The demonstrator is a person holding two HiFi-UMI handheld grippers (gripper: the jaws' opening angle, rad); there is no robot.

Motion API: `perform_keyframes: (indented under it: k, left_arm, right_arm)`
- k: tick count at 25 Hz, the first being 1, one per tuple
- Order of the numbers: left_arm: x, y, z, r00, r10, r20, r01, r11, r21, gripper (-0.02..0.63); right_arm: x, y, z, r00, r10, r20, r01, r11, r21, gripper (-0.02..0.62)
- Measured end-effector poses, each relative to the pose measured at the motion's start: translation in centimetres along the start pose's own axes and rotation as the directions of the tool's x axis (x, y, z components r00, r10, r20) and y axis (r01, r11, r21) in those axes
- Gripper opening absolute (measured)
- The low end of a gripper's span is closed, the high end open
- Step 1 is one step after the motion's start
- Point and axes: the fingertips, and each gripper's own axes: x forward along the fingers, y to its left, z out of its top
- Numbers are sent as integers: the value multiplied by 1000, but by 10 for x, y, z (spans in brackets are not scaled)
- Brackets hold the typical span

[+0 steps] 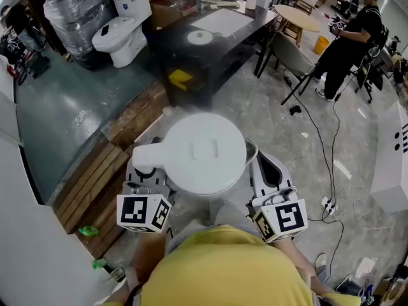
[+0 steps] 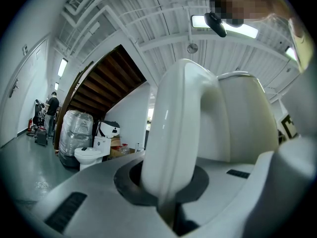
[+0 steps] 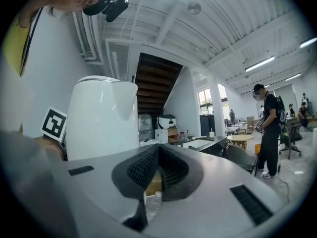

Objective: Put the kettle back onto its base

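Observation:
A white kettle (image 1: 204,152) hangs in the air close to the person's chest, seen from above with its round lid up. My left gripper (image 1: 148,173) is shut on the kettle's handle (image 2: 173,133), which fills the notch between the pads in the left gripper view. My right gripper (image 1: 262,171) sits beside the kettle's right wall, jaws together with nothing between them; in the right gripper view the kettle (image 3: 101,118) stands to its left. A white round base (image 1: 199,37) lies on the dark table (image 1: 223,59) ahead.
A white toilet (image 1: 121,27) and a wrapped bundle (image 1: 73,11) stand at the far left. Wooden steps (image 1: 95,177) run along the left. A chair (image 1: 293,56), a round table (image 1: 298,16), a standing person (image 1: 347,40) and floor cables (image 1: 326,158) are at the right.

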Motion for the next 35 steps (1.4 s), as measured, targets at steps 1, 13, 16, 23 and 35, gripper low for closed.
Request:
perform_keyframes:
  k: [1, 13, 16, 23, 35]
  left_arm:
    - [6, 2, 0, 1000, 1, 3, -1, 1000, 1, 28]
    - [114, 30, -5, 1000, 27, 8, -27, 1000, 0, 28]
    - [147, 37, -3, 999, 42, 9, -42, 999, 3, 28]
    - [211, 47, -1, 996, 83, 20, -84, 996, 16, 28]
    - [278, 62, -5, 991, 129, 19, -129, 991, 14, 28]
  right_arm:
    - [7, -4, 0, 1000, 2, 1, -2, 1000, -1, 15]
    - [114, -66, 5, 999, 33, 3, -33, 999, 11, 15]
    - [143, -85, 7, 999, 43, 0, -43, 999, 15, 15]
    - [195, -130, 11, 998, 65, 2, -65, 998, 18, 15]
    - [253, -171, 19, 996, 92, 7, -92, 996, 18, 15]
